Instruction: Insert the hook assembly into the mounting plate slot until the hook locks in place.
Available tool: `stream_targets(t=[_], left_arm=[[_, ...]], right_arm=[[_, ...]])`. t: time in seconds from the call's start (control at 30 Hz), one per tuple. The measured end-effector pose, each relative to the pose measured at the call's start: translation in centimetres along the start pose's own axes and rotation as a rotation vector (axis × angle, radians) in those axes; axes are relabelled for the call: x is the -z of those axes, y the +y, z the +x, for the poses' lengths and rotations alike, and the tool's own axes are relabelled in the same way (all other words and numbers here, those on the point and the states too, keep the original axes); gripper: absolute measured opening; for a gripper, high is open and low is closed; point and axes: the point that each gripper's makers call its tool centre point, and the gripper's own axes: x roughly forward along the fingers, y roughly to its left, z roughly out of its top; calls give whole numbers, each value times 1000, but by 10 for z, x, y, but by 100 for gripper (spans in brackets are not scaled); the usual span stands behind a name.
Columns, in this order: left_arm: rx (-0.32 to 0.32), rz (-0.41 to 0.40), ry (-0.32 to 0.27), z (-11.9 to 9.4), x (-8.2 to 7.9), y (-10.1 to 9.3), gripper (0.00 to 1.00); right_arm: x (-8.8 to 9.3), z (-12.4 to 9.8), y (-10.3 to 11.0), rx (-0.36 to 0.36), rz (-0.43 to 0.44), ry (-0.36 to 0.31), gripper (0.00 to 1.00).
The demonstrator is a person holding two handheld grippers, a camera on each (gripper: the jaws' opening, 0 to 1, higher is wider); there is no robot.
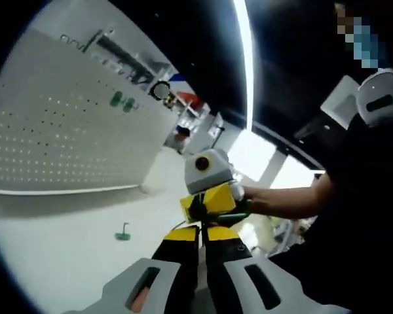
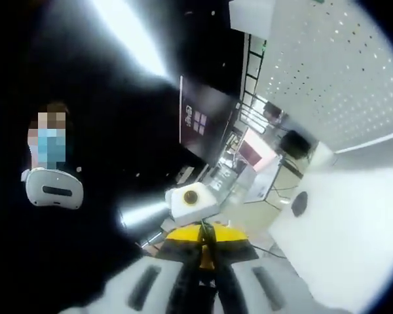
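Note:
My left gripper (image 1: 200,243) rises from the bottom of its view with its black and yellow jaws pressed together. Tip to tip with it is my right gripper (image 1: 213,210), held by a hand, its yellow jaws shut on a thin green hook piece (image 1: 234,213). A second green hook (image 1: 123,232) stands on the white table (image 1: 59,261). The white perforated mounting plate (image 1: 59,131) stands upright at the left and carries two green hooks (image 1: 121,101). In the right gripper view my right gripper (image 2: 206,256) meets the left gripper (image 2: 191,199) head on, and the plate (image 2: 334,72) lies at the upper right.
A person in black with a white headset (image 2: 51,188) stands close behind the grippers. A black round object (image 2: 300,204) sits at the table's far edge, with shelves and clutter (image 2: 249,157) beyond it. A bright ceiling light strip (image 1: 245,59) runs overhead.

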Motion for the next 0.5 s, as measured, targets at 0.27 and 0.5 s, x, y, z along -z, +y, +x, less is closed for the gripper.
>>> stream_targets(t=[0.27, 0.5], left_arm=[[-18, -15, 0, 1, 0, 3, 1], [-132, 79, 86, -1, 14, 22, 1]], right_arm=[[-3, -2, -4, 36, -43, 5, 5], [-22, -15, -28, 186, -73, -65, 15]])
